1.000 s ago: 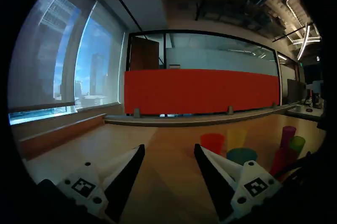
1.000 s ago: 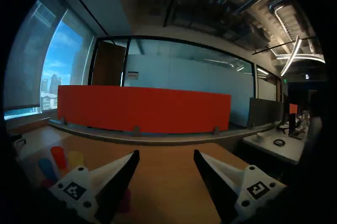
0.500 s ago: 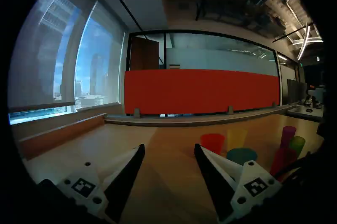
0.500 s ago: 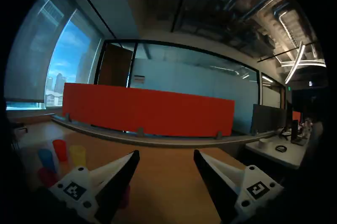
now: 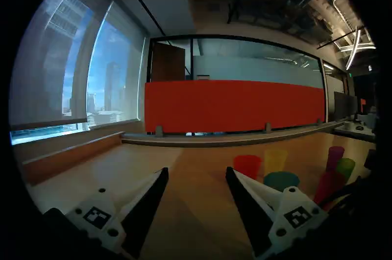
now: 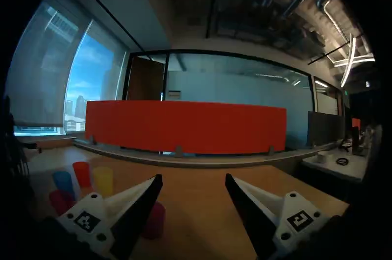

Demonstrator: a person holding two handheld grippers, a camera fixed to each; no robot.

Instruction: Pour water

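Cups [image 5: 246, 164] sit right of the open left tongs [image 5: 196, 170], so turn there squarely; right tongs [image 6: 193, 177] also gape, empty.

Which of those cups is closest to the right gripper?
The dark pink cup, standing by itself just beside the right gripper's finger. The blue cup, orange cup, yellow cup and red cup are grouped farther back on the left.

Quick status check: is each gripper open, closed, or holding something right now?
Left gripper: jaws open, holding nothing.
Right gripper: jaws open, holding nothing.
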